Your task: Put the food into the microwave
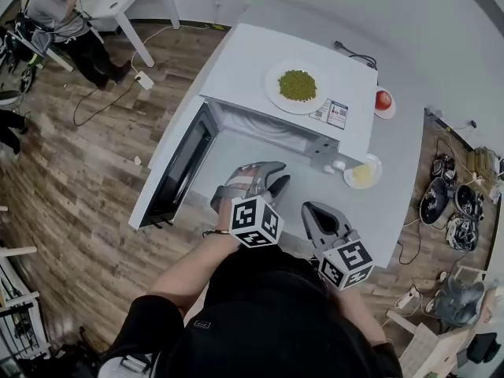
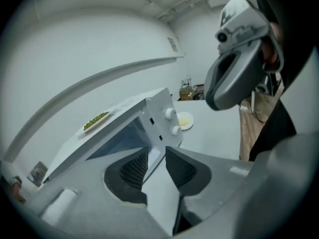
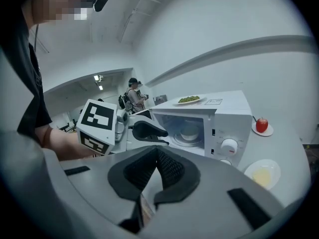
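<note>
Bowl (image 3: 190,132) in microwave (image 3: 234,114), v. indistinct

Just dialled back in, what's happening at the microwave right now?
A person holds a gripper in each hand in front of the white microwave, whose door hangs open. The left gripper is open and empty, facing the microwave; the right gripper is shut with nothing in it. A white bowl sits inside. The white plate of green food rests on top of the microwave, and a small plate of yellow food sits on the table beside it.
</note>
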Available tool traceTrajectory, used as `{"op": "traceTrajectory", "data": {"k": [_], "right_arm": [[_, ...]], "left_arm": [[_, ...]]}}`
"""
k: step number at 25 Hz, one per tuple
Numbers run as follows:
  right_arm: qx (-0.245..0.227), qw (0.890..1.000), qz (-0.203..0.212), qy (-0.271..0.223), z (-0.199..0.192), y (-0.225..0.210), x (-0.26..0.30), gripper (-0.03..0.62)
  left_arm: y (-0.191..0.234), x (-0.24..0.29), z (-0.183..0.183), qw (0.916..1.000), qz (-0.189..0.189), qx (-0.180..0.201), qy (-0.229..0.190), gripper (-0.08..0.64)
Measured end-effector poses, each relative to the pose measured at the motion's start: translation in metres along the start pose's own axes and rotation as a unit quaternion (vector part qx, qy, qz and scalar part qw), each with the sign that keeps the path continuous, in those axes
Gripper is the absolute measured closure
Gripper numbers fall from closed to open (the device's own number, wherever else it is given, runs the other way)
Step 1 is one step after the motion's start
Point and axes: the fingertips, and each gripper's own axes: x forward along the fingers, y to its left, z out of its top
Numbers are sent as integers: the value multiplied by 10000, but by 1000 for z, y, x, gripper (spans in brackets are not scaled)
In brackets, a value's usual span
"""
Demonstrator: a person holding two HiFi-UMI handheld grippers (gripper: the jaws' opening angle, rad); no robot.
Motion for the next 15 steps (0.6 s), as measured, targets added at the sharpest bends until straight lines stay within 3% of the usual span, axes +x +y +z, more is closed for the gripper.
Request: {"op": "traceTrajectory", "data": {"k": [4, 9, 15], "right_arm": [[-13, 10000, 60, 30, -8, 6, -8, 578], [-190, 9994, 203, -208, 0, 6, -32, 578], [-497, 9955, 533, -599, 12, -23, -91, 578]], "left_arm": [[-22, -14, 18, 9963, -231, -692, -457, 445], [-44, -39, 41, 9822, -321, -1666, -810, 448], [-56, -61, 94, 9694, -52, -2192, -1101, 474]]}}
